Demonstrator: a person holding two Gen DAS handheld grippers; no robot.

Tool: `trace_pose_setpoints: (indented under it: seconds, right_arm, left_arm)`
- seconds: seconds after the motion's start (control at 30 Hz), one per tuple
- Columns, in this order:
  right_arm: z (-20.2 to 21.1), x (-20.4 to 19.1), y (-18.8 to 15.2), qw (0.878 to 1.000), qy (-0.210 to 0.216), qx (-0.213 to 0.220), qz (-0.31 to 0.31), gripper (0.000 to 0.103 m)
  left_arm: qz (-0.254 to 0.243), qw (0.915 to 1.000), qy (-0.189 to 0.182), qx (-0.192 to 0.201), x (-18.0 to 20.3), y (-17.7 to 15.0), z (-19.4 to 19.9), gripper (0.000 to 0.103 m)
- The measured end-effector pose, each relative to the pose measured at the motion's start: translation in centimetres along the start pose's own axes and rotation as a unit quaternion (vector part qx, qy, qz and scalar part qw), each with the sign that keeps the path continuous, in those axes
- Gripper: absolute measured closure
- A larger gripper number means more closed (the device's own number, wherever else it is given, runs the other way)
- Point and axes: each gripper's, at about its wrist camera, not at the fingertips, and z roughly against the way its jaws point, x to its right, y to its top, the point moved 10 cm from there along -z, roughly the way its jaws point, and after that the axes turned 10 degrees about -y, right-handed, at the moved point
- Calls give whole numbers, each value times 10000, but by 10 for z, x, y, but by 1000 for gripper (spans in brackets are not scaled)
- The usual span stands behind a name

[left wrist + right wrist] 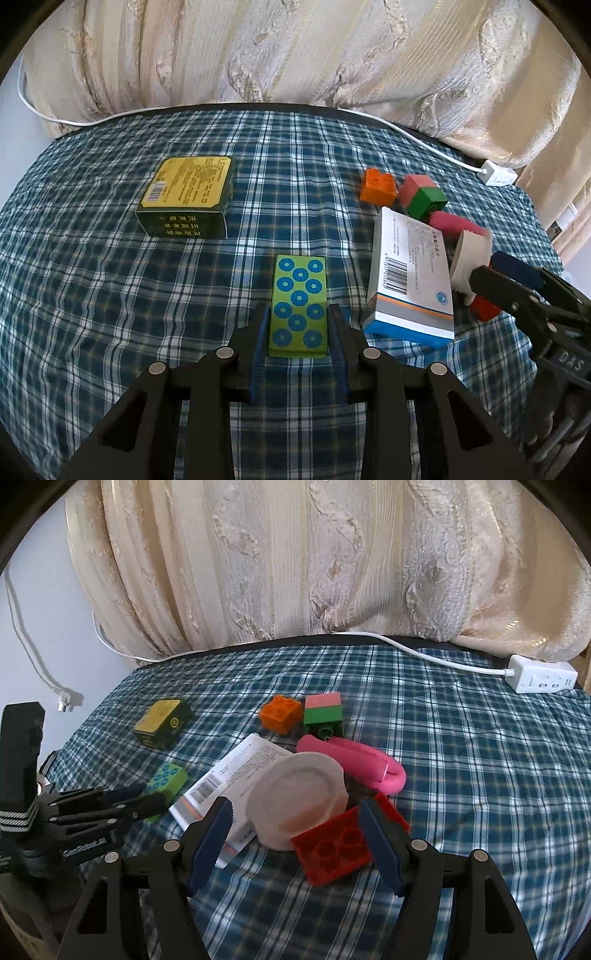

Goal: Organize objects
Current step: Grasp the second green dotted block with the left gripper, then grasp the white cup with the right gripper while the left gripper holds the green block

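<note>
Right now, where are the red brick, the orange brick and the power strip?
red brick (334, 849): right wrist view, studded top face.
orange brick (280, 713): right wrist view, top studs.
power strip (543, 679): right wrist view, socket face.

Blue-and-white plaid cloth (110, 295), covering the bench. Cream embroidered curtain (314, 561), hanging behind the far edge. White power strip (541, 678), at the far right corner, its white cable (417, 650) running along the back edge. Pale wall (48, 627), left of the curtain.

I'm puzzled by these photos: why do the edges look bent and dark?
Left wrist view: fisheye lens bows the checked cloth, black corners; daylight glows through the curtain. Right wrist view: same curving; the red brick near the right claw looks slightly soft.
</note>
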Motion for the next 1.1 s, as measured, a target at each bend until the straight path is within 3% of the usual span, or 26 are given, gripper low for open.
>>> trace_pose_setpoints:
  seconds: [0.5,0.63,0.87,0.97,1.1]
  right_arm:
    - [-18,-10,8,9989,360,31,298,25]
    - [-19,-13,7,9985,419,-11,343,40]
    - [-11,-14,6,9984,531,33,181,40]
    - [1,-11,9,9980,624,128,-8,41]
    - [20,-8,9,9970,693,277,-181,41]
  left_arm:
    - [-37,9999,107,1,-3,9,-9,62]
    - [-84,9999,139,22,-4,10,-11,62]
    - [-202,9996,170,55,-4,11,-12,64]
    - [-230,9996,176,63,-4,11,-12,71]
    - [-223,9996,186,68,-3,10,-11,72]
